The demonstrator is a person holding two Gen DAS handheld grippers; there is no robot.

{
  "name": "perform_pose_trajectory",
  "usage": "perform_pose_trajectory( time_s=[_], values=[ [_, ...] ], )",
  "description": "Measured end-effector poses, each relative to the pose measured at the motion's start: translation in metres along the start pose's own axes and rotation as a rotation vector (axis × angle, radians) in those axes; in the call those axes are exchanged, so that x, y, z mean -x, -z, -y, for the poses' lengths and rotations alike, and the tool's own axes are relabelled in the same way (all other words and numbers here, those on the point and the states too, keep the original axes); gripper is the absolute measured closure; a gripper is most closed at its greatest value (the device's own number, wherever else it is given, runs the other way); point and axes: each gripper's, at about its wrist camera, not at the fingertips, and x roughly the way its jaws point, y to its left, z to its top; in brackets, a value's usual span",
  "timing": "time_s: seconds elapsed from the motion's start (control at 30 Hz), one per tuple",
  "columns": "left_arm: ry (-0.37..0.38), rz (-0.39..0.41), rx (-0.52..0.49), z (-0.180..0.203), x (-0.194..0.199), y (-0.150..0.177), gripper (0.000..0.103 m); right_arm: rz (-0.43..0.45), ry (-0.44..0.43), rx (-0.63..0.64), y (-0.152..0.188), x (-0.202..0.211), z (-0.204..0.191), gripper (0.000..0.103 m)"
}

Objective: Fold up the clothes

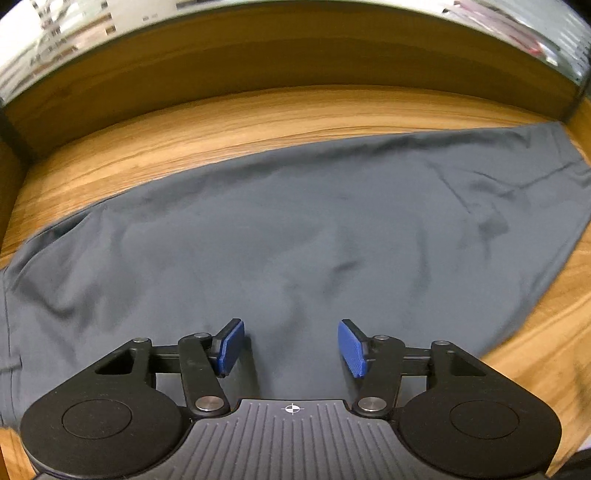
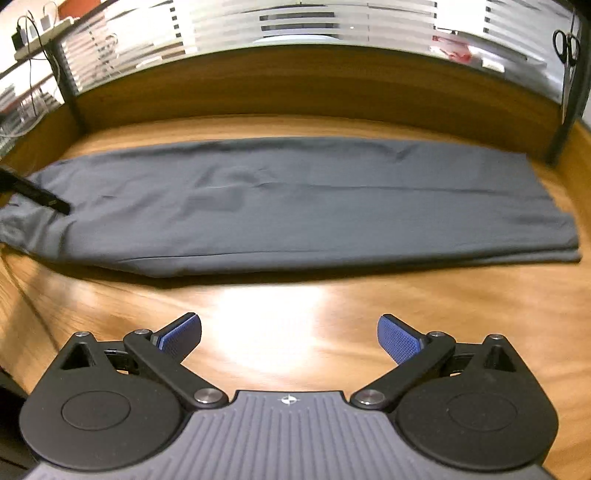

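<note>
Grey trousers (image 1: 295, 221) lie flat and lengthwise across a wooden table (image 1: 258, 122), folded into one long strip with a few soft creases. My left gripper (image 1: 291, 347) hangs over their near middle, its blue pads (image 1: 231, 347) apart with only flat cloth below them. In the right wrist view the trousers (image 2: 295, 206) stretch from left to right, hem end at the right. My right gripper (image 2: 290, 336) stands wide open over bare wood (image 2: 280, 314) in front of the garment, with nothing between its fingers. A black bar (image 2: 37, 194) reaches in from the left edge over the trousers' left end.
A wooden back panel (image 2: 295, 88) walls the table's far side, with striped frosted glass (image 2: 295, 26) above it. Black scissors (image 2: 565, 42) hang at the upper right. A shelf with a power strip and cables (image 2: 40, 29) sits at the upper left.
</note>
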Motion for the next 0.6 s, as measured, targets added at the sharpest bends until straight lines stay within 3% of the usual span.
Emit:
perform_pose_trajectory(
  time_s=[0.1,0.4,0.6],
  values=[
    [0.027,-0.032,-0.031,-0.011,-0.013,-0.018,0.055,-0.008,0.010,-0.025,0.010,-0.009,-0.038,0.001],
    [0.066,-0.044,-0.209,-0.016,-0.044,-0.064,0.060,0.035,-0.056,-0.084,0.022,-0.036,-0.141,0.001],
    [0.107,-0.072,-0.267,-0.016,-0.045,-0.068,0.063,0.061,-0.115,-0.118,0.014,-0.065,-0.183,0.001]
  ],
)
